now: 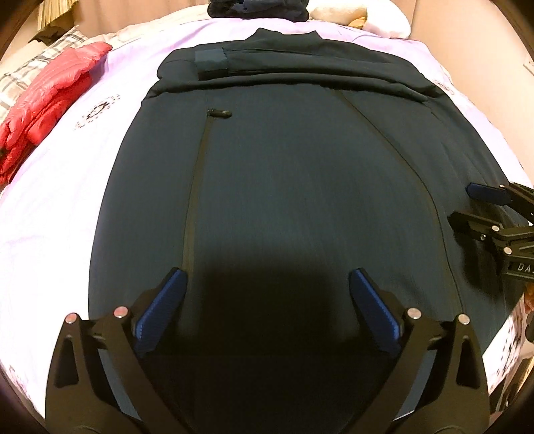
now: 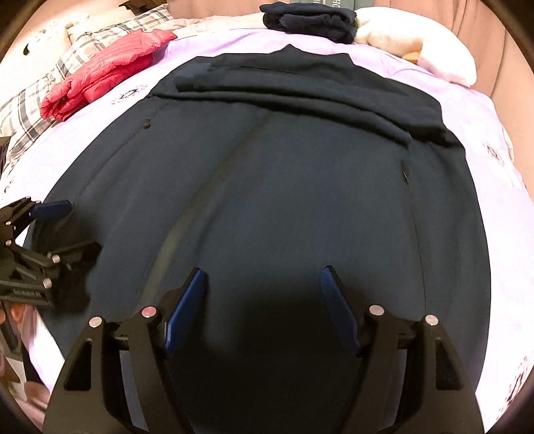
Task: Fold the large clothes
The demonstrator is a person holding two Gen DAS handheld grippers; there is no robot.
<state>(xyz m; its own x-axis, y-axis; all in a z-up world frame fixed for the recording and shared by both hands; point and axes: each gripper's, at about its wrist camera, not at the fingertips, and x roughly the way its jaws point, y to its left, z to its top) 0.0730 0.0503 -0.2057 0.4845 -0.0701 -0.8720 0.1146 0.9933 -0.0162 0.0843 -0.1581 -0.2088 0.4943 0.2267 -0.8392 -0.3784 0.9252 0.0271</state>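
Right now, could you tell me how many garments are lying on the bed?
3: a large dark navy jacket spread mid-bed, a folded red puffer jacket at far left, a folded dark garment at the far edge. Others may be hidden.

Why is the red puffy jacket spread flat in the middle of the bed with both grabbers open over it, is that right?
Not quite. The garment under the open left gripper and right gripper is the dark navy jacket. The red puffy jacket lies folded off to the side, as the left wrist view shows.
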